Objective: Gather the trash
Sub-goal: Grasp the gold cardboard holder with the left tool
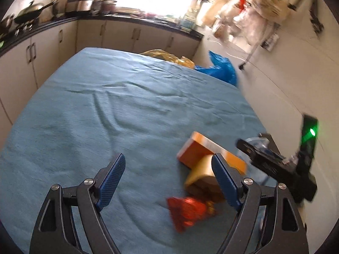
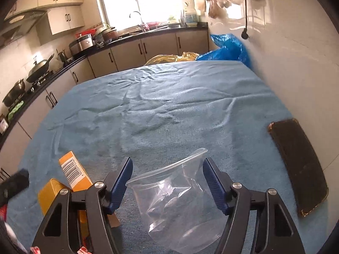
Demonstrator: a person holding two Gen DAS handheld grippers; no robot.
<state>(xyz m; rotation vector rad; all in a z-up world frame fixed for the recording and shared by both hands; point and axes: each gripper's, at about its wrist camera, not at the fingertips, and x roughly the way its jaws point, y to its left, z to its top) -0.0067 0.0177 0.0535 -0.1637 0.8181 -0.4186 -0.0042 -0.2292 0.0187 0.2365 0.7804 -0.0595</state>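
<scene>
Clear cup (image 2: 175,205) between spread right hand-held gripper (image 2: 167,182), left hand-held gripper (image 1: 169,182) open, blurred, maybe foil, wrapper (image 1: 186,211)

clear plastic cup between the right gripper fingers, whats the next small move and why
Probably close the right gripper on the clear plastic cup. The cup lies tipped on the blue cloth, its crumpled rim already between the open fingers, one pad right beside it, the other with a gap. The left gripper is open and holds nothing.

I see my right tongs (image 2: 167,182) spread around a crumpled clear plastic cup (image 2: 175,203) on the blue tabletop (image 2: 169,110), orange box (image 2: 73,172) left of the cup.
</scene>
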